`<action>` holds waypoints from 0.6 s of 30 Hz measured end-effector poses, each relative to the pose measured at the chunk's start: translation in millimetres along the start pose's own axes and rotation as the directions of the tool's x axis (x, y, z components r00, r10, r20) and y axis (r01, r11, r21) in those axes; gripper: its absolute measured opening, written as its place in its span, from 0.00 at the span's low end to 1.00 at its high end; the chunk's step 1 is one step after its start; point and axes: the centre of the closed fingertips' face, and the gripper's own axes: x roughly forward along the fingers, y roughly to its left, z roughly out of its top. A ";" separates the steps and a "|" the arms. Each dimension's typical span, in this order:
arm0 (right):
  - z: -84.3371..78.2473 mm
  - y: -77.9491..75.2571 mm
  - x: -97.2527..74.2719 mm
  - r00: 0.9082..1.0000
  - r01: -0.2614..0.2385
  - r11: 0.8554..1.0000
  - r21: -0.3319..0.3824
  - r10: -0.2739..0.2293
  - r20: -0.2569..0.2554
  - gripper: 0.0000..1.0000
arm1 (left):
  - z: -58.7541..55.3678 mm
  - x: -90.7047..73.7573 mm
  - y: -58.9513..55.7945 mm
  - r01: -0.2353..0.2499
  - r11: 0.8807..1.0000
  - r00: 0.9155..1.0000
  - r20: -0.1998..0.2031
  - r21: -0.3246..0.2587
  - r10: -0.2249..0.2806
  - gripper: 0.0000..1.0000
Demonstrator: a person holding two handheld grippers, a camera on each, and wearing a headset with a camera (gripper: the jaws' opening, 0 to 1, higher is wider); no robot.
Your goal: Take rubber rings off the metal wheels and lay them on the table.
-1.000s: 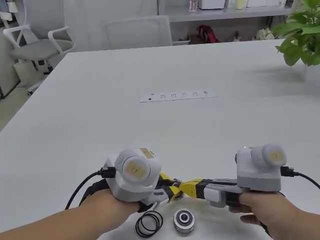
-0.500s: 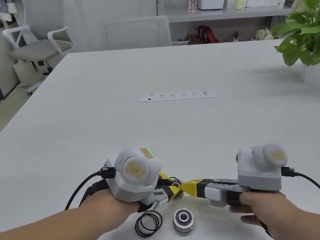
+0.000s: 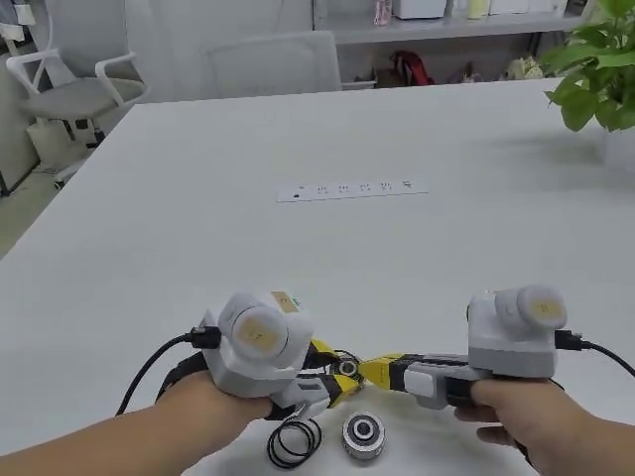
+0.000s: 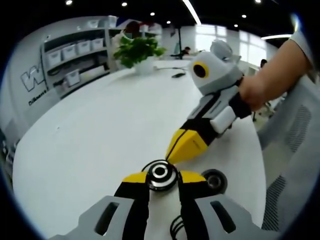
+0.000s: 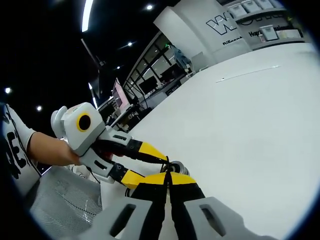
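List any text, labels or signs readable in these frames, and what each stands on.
"W": large outlined letter on the white back wall; anything after it is illegible.
Small line under it: too blurred to read.
Markings on the flat white power strip: too small to read.

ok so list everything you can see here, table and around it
table: one, white, under everything
power strip: one, white, table centre
loose wheel: one, silver, on the table near the person
held wheel: one, silver, between the left gripper's jaws
rubber rings: small pile, black, on the table left of loose wheel
plant: one, green, far right
office chair: one, pale, far left
left gripper: grey and yellow, shut on held wheel
right gripper: grey and yellow, shut, tips at held wheel
left hand, right hand: holding the grippers
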 end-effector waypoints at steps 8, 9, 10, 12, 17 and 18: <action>4.6 5.7 0.5 1.000 -0.018 1.000 0.004 0.018 0.007 0.00 | 14.3 -17.3 -5.0 0.024 1.000 0.997 0.078 -0.001 -0.023 0.31; 5.1 6.4 0.5 1.000 -0.021 1.000 0.006 0.021 0.009 0.00 | 17.0 -20.9 -6.2 0.034 0.999 0.995 0.093 -0.005 -0.033 0.32; 5.8 7.3 0.4 1.000 -0.027 1.000 0.009 0.027 0.010 0.00 | 18.0 -23.5 -6.9 0.038 0.999 0.995 0.098 -0.001 -0.038 0.33; 6.8 8.4 0.3 0.999 -0.030 1.000 0.008 0.030 0.012 0.00 | 19.9 -29.6 -6.4 0.036 0.999 0.993 0.110 0.012 -0.037 0.34; 9.3 12.4 -0.2 0.999 -0.048 0.999 0.020 0.047 0.019 0.00 | 19.5 -42.5 -2.1 0.028 1.000 0.992 0.123 0.010 -0.029 0.38; 9.2 13.1 -0.3 0.999 -0.051 0.998 0.022 0.051 0.019 0.00 | 18.2 -44.2 -1.2 0.026 1.000 0.992 0.122 0.006 -0.027 0.39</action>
